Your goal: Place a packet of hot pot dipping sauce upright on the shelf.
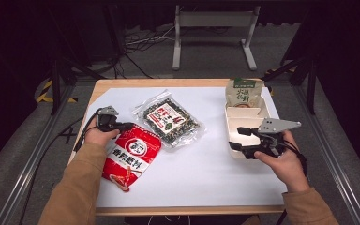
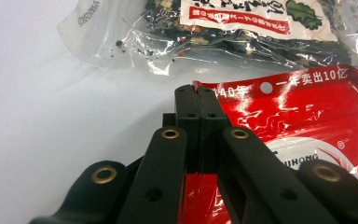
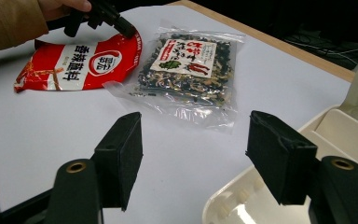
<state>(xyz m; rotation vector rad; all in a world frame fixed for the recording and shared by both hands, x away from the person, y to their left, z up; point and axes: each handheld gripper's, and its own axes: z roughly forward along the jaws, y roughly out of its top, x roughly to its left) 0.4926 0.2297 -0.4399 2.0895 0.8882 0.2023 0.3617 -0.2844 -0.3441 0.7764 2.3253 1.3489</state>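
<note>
Pinching the red packet (image 2: 307,121) top corner, left hand-held gripper (image 2: 197,91) is clamped on it.

The red pouch (image 2: 307,121) reads "140年", "一年卖出10亿" and part of "HONG"; the clear bag's (image 2: 223,32) and green packet's (image 1: 244,91) print is too small to read.

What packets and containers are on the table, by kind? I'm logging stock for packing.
Red packet: 1
Clear packet of dark dried food: 1
Green-and-cream pouch: 1
Cream compartment tray: 1
Total: 4
</note>
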